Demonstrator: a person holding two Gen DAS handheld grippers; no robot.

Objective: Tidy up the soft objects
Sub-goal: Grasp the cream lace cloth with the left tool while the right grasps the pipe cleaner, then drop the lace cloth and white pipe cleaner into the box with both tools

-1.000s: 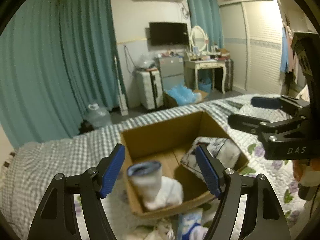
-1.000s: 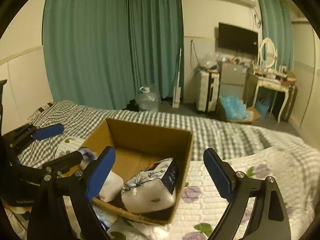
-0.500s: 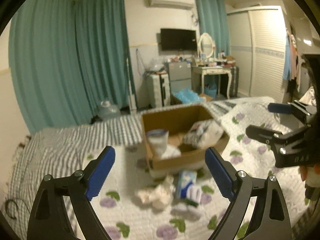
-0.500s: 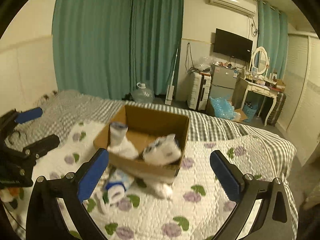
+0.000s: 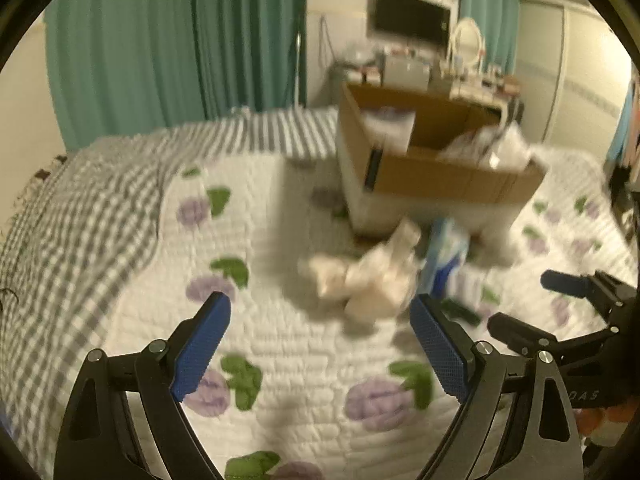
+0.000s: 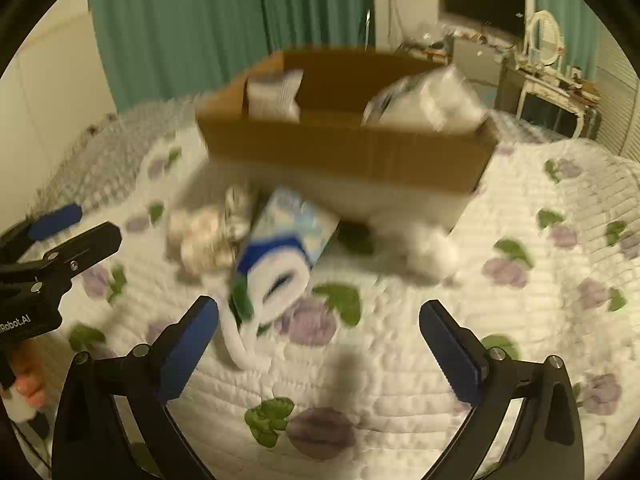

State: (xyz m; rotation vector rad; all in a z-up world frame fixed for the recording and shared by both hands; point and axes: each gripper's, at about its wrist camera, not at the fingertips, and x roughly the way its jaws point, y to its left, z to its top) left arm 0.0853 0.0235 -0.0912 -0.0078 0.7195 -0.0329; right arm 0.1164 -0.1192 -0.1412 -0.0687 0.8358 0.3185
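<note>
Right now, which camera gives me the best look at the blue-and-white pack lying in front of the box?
The right wrist view: the blue-and-white pack lies near centre, large, just ahead of the open right claw. The left wrist view shows it smaller, blurred, edge-on.

Cardboard box (image 6: 352, 152) contents, loose items blurred.

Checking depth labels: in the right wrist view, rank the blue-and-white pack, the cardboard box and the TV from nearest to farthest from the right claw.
1. Blue-and-white pack: on the quilt just ahead of the right claw, slightly left.
2. Cardboard box: behind the pack.
3. TV: far wall, upper right.
</note>
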